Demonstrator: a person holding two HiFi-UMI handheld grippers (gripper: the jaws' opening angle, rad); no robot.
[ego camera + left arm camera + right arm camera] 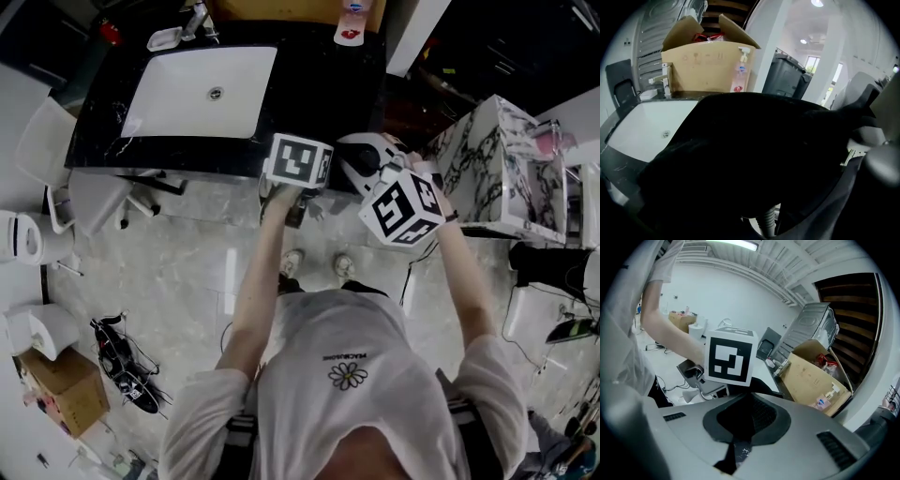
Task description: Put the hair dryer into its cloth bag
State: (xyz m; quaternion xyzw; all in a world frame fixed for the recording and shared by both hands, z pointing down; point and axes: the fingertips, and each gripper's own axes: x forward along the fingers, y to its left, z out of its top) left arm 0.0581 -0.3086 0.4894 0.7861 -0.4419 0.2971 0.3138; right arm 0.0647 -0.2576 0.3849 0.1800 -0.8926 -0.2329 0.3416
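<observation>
The black cloth bag (754, 159) is draped over my left gripper and fills most of the left gripper view. It hides the jaws, so their state does not show. In the head view my left gripper (298, 161) hangs at the front edge of the black counter. The grey-white hair dryer (792, 453) fills the lower half of the right gripper view, with its dark intake grille facing the camera. My right gripper (401, 208) is shut on the hair dryer (361, 161), which is off the counter just to the right of my left gripper. Its own jaws are hidden.
A black counter (103, 131) holds a white sink (202, 89) with a tap (195, 19). An open cardboard box (708, 65) and a pump bottle (352, 23) stand at the back. A marble-patterned cabinet (487, 159) is at the right, a toilet (19, 234) at the left.
</observation>
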